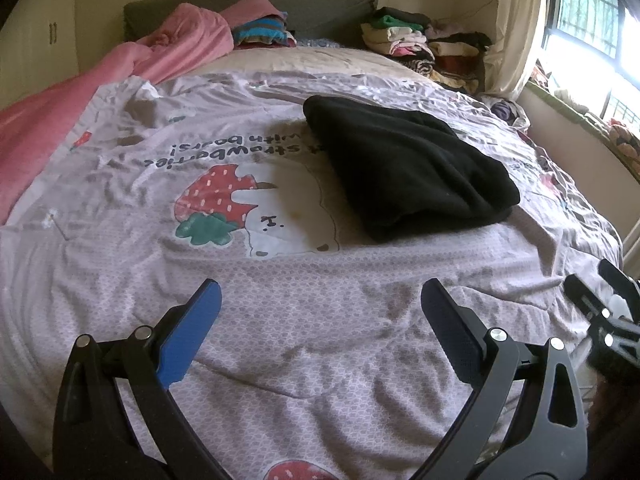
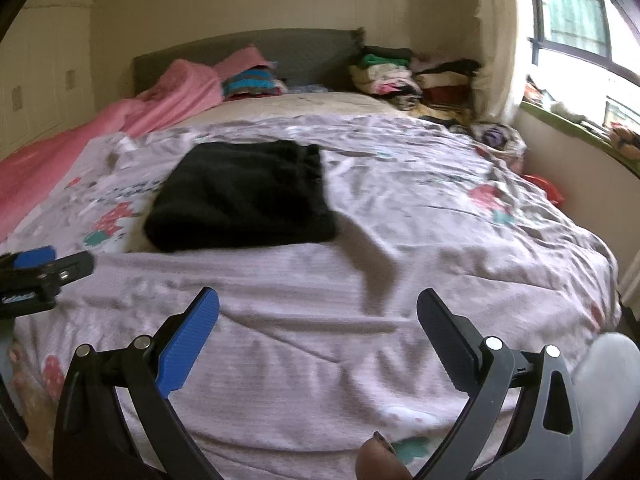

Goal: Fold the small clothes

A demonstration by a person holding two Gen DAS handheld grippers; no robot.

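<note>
Black cloth lay folded on the bed, w/ both tools spread wide & empty: left tool, right tool. Best grab its near edge w/ both, evenly.

The black garment lies folded flat on the printed bedspread.

Both fisheye views sit low over the near end of the bed, looking forward along their own spread fingers toward the headboard. The left gripper camera sees the folded black garment ahead and to its right; the right gripper camera sees it ahead-left, farther off. They share the printed quilt, the garment and the clothes piles — each catches the other gripper at its frame edge
</note>
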